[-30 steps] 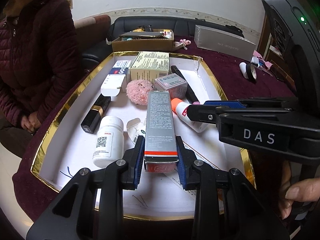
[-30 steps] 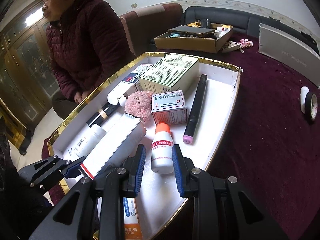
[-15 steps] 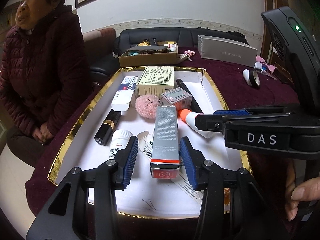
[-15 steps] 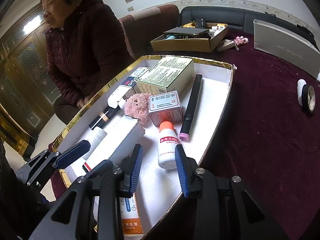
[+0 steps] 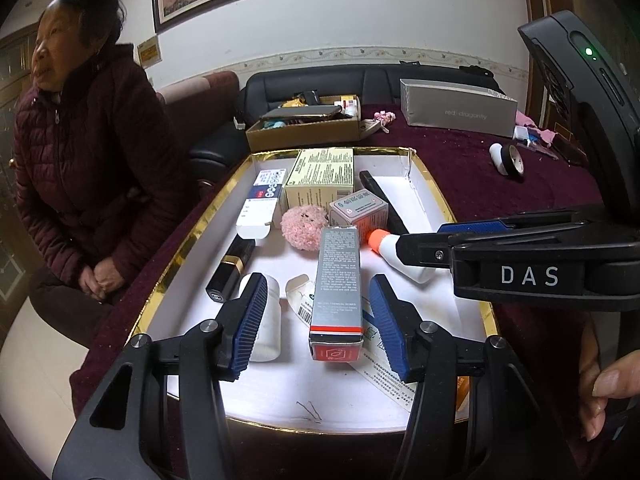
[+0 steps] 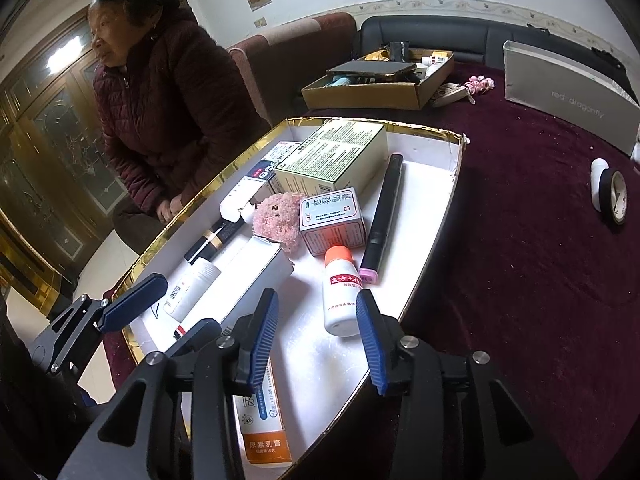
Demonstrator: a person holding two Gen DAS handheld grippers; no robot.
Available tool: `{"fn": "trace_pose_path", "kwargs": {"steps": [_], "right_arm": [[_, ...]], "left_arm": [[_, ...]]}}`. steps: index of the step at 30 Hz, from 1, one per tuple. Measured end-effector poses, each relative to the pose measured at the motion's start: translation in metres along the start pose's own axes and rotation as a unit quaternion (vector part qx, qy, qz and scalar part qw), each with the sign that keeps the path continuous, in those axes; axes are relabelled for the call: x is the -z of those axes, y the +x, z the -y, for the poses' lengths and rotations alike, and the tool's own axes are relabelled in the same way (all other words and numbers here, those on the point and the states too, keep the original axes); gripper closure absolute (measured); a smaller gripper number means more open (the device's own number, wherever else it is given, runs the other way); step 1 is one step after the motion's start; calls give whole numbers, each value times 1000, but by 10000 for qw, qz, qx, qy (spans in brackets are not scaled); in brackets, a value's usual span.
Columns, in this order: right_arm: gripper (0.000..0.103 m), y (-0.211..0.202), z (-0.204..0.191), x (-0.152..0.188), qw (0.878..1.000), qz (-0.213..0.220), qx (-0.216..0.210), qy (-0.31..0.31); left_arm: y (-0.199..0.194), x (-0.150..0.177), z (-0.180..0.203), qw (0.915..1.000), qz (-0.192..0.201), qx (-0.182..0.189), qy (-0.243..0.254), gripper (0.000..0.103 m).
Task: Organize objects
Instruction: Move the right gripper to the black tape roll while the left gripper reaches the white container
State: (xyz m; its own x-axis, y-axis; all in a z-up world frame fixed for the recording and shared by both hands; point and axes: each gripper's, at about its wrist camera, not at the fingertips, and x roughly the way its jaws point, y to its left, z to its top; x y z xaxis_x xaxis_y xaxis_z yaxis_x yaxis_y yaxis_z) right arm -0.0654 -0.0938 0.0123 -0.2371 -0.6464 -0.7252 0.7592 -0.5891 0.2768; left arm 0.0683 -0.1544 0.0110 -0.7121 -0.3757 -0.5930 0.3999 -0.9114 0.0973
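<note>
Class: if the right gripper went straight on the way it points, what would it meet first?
Most likely the orange-capped bottle, lying on the tray between the open fingers of the right gripper; depth is hard to judge.

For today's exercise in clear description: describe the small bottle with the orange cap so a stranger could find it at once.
Start at the gold-rimmed white tray on the maroon tablecloth. Near its front right, the orange-capped white bottle lies on its side beside a black pen with a pink end. Its neighbours have no bright orange cap.
</note>
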Motion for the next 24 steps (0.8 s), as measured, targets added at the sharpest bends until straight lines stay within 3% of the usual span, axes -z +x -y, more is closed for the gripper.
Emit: {"fn": "trace_pose_path", "kwargs": {"steps": [15, 20, 24], "right_arm": [[60, -23, 16, 3, 9996, 225, -48, 170], [56, -44, 44, 6, 9985, 398, 31, 362], [53, -75, 88, 10, 9952, 671, 278, 658]], "left_arm": [[-13, -8, 20, 9994, 168, -151, 254, 49], [-16, -22, 40, 9989, 73, 404, 245, 49], [-3, -34, 67, 9927, -302, 1150, 208, 49]]}}
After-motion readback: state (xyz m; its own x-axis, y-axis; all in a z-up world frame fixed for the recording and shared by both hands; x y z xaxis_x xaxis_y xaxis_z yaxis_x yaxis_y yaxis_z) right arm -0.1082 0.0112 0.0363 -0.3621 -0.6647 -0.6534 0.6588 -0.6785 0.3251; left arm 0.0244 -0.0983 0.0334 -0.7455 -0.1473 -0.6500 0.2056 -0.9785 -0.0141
